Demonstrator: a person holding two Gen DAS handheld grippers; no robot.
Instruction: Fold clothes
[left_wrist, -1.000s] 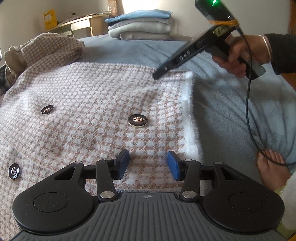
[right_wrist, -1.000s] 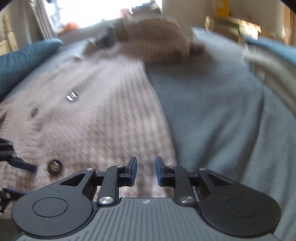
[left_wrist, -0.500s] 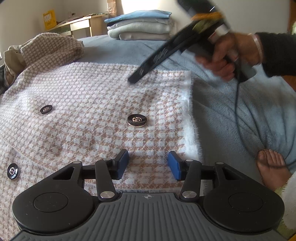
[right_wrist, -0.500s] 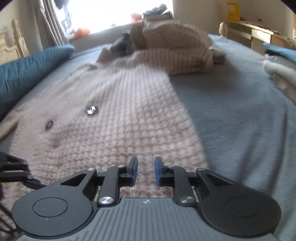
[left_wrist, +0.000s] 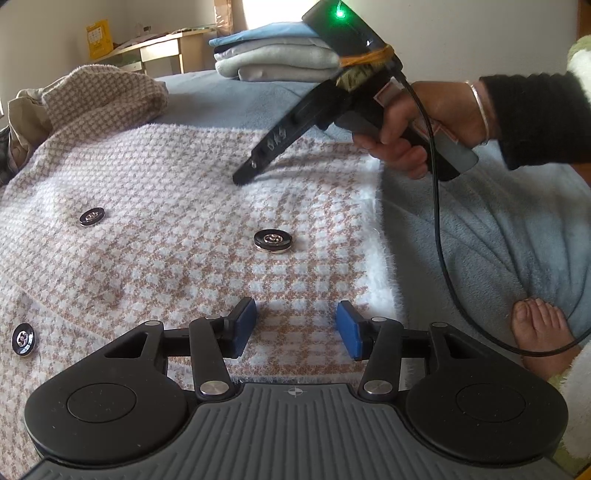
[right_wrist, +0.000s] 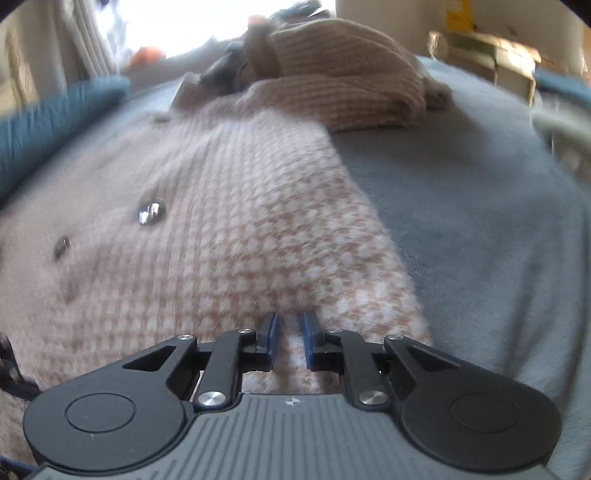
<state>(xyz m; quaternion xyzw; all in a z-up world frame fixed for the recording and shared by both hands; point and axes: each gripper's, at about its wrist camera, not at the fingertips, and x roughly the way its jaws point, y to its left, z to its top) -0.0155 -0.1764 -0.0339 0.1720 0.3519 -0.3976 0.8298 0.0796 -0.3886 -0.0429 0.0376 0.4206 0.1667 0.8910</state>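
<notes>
The left claw (left_wrist: 295, 326) hangs low over the near hem of the checked jacket (left_wrist: 177, 206), its blue pads (left_wrist: 243, 325) spread with only cloth showing in the gap and nothing pinched; it seems parked there to steady this corner or to wait for its own grab. The jacket lies front up and flattened on the blue blanket (left_wrist: 480, 240) of the bed, so that its edges can be found and lifted for a fold. Just beyond the pads sits a dark button (left_wrist: 272, 240), with two more off to the left.

Farther on, a hand (left_wrist: 424, 125) tilts the right claw (right_wrist: 289, 338) down onto the jacket near its fluffy white side edge. Its jaws have just been closing and now stand nearly pressed together. A narrow strip of cloth shows between them, but the right wrist view is blurred, so whether they actually nip the fabric cannot be told.

At the far end a sleeve or upper part is bunched (left_wrist: 107, 96), not yet straightened. Behind it a stack of folded clothes (left_wrist: 273, 55) waits.
</notes>
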